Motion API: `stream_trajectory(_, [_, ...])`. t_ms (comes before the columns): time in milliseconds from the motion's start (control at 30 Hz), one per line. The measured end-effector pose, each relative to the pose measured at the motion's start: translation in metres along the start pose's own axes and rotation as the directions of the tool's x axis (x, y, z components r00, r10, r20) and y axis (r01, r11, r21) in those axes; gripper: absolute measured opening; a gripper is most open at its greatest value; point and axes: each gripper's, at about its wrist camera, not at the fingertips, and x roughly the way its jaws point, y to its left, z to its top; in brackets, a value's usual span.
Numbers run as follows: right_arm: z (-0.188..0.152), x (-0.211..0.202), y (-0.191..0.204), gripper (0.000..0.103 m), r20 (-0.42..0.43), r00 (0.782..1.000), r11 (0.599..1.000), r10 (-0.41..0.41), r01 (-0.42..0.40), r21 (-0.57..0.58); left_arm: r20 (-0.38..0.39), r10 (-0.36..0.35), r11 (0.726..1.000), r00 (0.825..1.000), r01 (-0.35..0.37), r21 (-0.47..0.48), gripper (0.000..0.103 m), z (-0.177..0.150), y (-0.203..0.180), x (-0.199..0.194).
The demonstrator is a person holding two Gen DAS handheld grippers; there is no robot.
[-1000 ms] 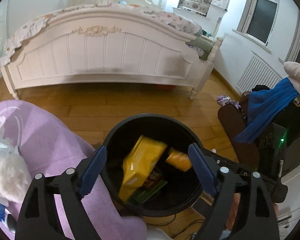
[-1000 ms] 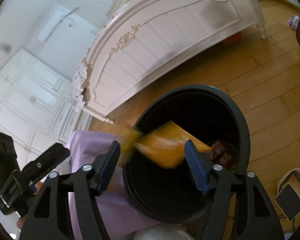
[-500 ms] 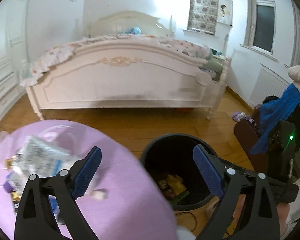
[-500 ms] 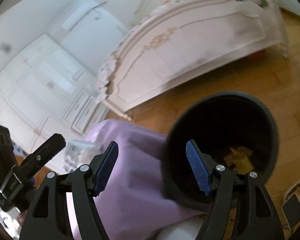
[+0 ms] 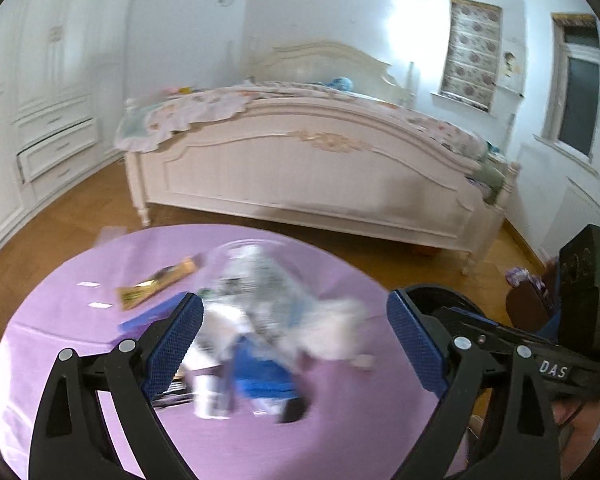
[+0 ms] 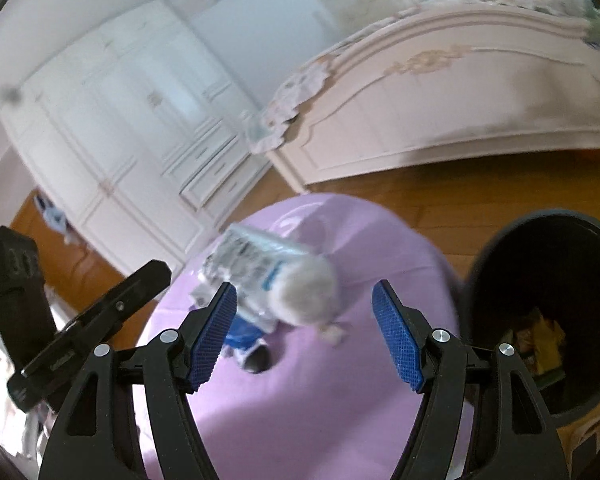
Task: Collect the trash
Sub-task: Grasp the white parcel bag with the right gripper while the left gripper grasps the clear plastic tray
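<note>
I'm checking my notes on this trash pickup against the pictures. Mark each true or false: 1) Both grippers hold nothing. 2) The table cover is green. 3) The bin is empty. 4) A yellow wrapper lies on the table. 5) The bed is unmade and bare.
1) True: left gripper and right gripper are open, nothing between them.
2) False: the table cover is purple.
3) False: the bin holds yellow trash.
4) True: yellow wrapper.
5) False: the bed has a floral cover.
</note>
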Motion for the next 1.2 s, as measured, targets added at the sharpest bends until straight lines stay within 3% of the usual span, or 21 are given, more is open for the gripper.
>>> stream_trajectory(267, [0.003, 0.043, 0.059, 0.074, -0.068, 0.998, 0.988, -0.002, -0.008, -0.156, -0.022, 0.146, 0.973, 0.989, -0.148, -0.175, 0.092, -0.002, 0.12, -0.004])
stream_trajectory(433, [0.009, 0.074, 0.077, 0.075, -0.111, 0.993, 0.974, -0.028, 0.002, -0.226, -0.065, 0.16, 0.964, 0.985, -0.17, -0.205, 0.092, 0.001, 0.171, 0.011])
stream_trajectory(567, [0.014, 0.098, 0.093, 0.081, -0.124, 0.99, 0.943, -0.06, 0.016, -0.332, -0.095, 0.142, 0.966, 0.985, -0.159, -0.203, 0.092, 0.006, 0.19, 0.03])
stream_trajectory(667, [0.021, 0.114, 0.105, 0.093, -0.122, 0.99, 0.901, -0.077, 0.016, -0.433, -0.132, 0.118, 0.971, 0.984, -0.142, -0.191, 0.092, 0.01, 0.198, 0.05])
stream_trajectory(833, [0.03, 0.149, 0.114, 0.093, -0.194, 0.975, 0.836, -0.107, -0.018, -0.549, -0.194, 0.118, 0.982, 0.974, -0.144, -0.124, 0.092, 0.015, 0.201, 0.088])
stream_trajectory(967, [0.026, 0.172, 0.111, 0.093, -0.275, 0.953, 0.816, -0.123, -0.061, -0.575, -0.229, 0.134, 0.982, 0.964, -0.16, -0.099, 0.091, 0.019, 0.206, 0.113])
stream_trajectory(1033, [0.024, 0.172, 0.108, 0.088, -0.28, 0.954, 0.821, -0.108, -0.073, -0.566, -0.246, 0.128, 0.981, 0.961, -0.159, -0.109, 0.082, 0.02, 0.21, 0.122])
stream_trajectory(1067, [0.023, 0.171, 0.107, 0.078, -0.283, 0.954, 0.829, -0.1, -0.077, -0.553, -0.253, 0.123, 0.981, 0.96, -0.156, -0.113, 0.066, 0.019, 0.211, 0.123])
stream_trajectory(1100, [0.024, 0.169, 0.106, 0.078, -0.284, 0.954, 0.837, -0.096, -0.077, -0.542, -0.27, 0.117, 0.98, 0.956, -0.154, -0.123, 0.053, 0.019, 0.212, 0.127])
stream_trajectory(1200, [0.025, 0.166, 0.101, 0.072, -0.28, 0.956, 0.857, -0.085, -0.074, -0.511, -0.276, 0.105, 0.974, 0.955, -0.155, -0.167, 0.043, 0.015, 0.216, 0.128])
